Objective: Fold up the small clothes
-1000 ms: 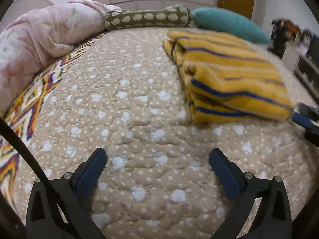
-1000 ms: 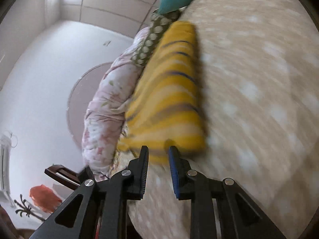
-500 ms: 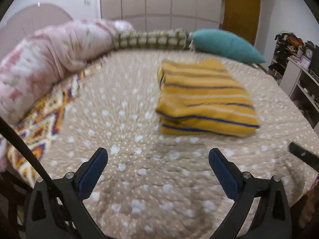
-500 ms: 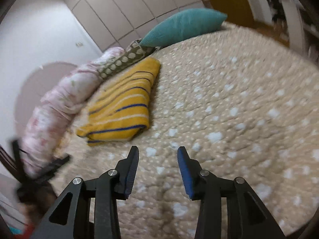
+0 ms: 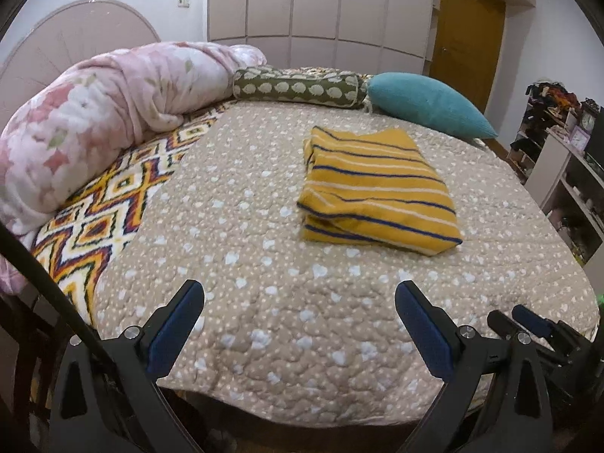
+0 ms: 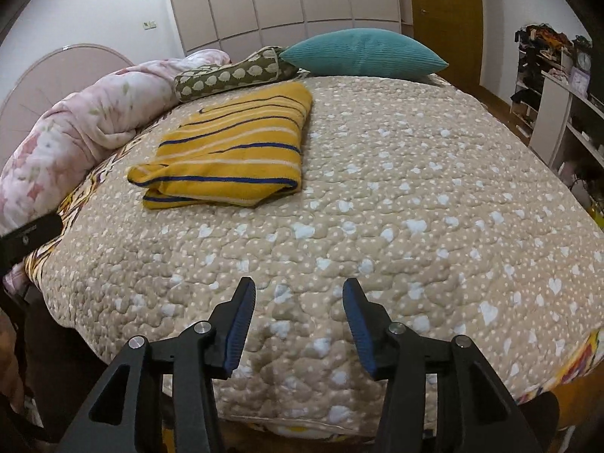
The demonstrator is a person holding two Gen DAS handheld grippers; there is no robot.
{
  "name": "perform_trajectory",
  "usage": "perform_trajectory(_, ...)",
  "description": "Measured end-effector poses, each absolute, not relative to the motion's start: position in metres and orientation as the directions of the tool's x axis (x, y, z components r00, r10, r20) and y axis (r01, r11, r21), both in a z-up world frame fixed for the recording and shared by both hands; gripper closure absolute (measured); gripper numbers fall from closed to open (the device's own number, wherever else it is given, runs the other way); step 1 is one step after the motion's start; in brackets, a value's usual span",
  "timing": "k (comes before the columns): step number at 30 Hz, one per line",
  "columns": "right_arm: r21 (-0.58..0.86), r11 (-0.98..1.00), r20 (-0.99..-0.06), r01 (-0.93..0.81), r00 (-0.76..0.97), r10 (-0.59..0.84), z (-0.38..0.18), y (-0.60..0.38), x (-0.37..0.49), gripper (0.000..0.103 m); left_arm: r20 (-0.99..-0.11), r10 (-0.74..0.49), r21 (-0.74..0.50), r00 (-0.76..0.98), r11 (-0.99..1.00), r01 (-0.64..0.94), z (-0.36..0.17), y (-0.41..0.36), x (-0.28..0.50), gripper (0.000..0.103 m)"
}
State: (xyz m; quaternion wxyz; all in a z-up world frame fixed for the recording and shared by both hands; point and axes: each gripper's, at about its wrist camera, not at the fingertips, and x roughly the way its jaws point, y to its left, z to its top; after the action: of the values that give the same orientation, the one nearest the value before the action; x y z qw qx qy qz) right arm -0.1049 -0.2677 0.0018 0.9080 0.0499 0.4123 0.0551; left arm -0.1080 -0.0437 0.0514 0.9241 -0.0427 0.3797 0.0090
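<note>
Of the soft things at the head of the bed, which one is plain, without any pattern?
The teal ribbed pillow; the olive bolster carries pale shapes and the pink blanket is floral.

Soft, even indoor light from ceiling spots glinting on the wardrobe leaves both views sharp, with faint shadows on the bed, strong fisheye bending and black vignetted corners.

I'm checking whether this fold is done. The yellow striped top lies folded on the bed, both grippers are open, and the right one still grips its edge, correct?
Not quite. The right gripper grips nothing: the right wrist view shows its open jaws over bare quilt, apart from the yellow striped top. The top does lie folded on the bed, and the left gripper is open too.
</note>
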Motion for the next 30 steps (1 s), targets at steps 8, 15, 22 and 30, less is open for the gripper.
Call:
perform_trajectory(8,0.106,0.993,-0.765,-0.052,0.633,0.115,-0.006,-0.255,-0.102,0.045,-0.745,-0.024,-0.071,0.666,0.996,-0.044,0.036,-0.043,-0.101,0.002)
perform_trajectory(15,0.084,0.994,-0.771,-0.064,0.628,0.106,-0.011,-0.251,-0.103,0.043,-0.753,-0.021,-0.059,0.657,0.998,-0.036,0.033,-0.047,-0.101,0.002)
perform_trajectory(22,0.085,0.995,-0.777,-0.061,0.621,0.104,-0.016,-0.254,-0.1,0.042,-0.767,-0.03,-0.066,0.641,0.997,-0.033,0.028,-0.047,-0.099,0.002)
perform_trajectory(30,0.084,0.994,-0.784,-0.064,0.612,0.105,-0.022,-0.255,-0.099,0.041,-0.778,-0.032,-0.061,0.627,0.998,-0.025,0.021,-0.047,-0.097,0.002)
